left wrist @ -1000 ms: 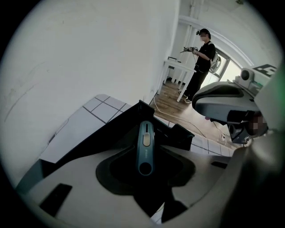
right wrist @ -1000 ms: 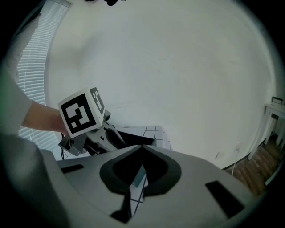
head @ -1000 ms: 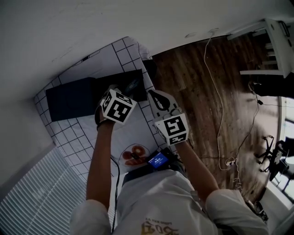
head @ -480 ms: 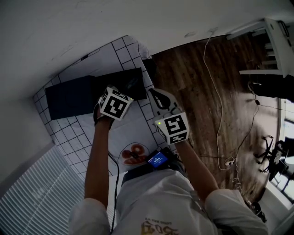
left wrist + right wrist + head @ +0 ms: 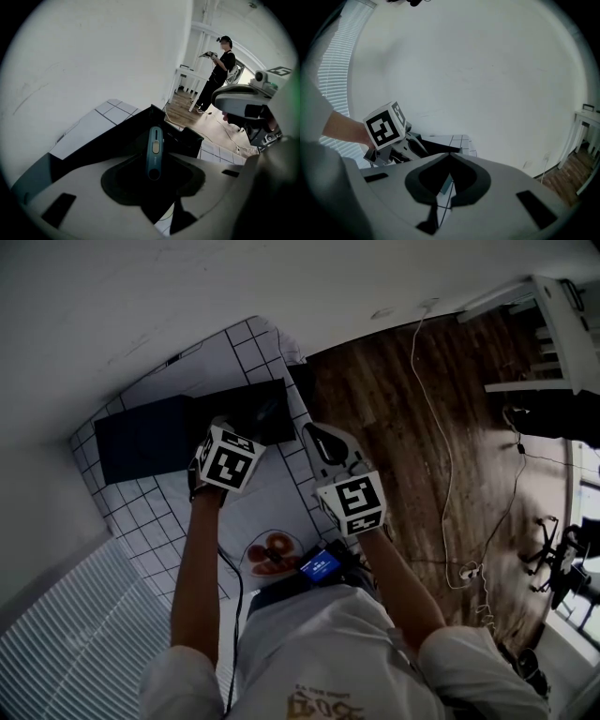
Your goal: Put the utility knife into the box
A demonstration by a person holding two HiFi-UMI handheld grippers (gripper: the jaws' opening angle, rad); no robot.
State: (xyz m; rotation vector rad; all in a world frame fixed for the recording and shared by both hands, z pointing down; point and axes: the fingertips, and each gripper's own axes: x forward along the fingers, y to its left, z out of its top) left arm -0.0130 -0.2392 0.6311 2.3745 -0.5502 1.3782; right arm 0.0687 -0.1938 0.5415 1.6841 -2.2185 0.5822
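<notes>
Utility knife (image 5: 154, 152), a blue-green one with a pale slider, was pinched by its near end in the tongs of the left gripper (image 5: 153, 177), and its far end pointed away from the camera. The tongs stood partly apart, closed on the handle. The knife hung above the open black box (image 5: 112, 140) and was not yet lying inside it. In the head view the left gripper tilted steeply down over the box, which sat on a table (image 5: 262, 352) covered with a white cloth marked in a dark grid, close to the white wall.

The right gripper (image 5: 449, 157) was just beside the left one, over the table's edge on the side of the wooden floor (image 5: 403, 427), and pointed less steeply down. Its tongs were drawn together at the tips with nothing between them; only a thin slit showed the cloth below.

Nearer the person, a small white dish (image 5: 274, 556) with something red in it rested on the cloth, and a small blue lit screen (image 5: 322, 567) showed just beside it. A white cord (image 5: 441, 427) ran across the floor. In the left gripper view another person (image 5: 218, 70) in dark clothes stood far across the room.
</notes>
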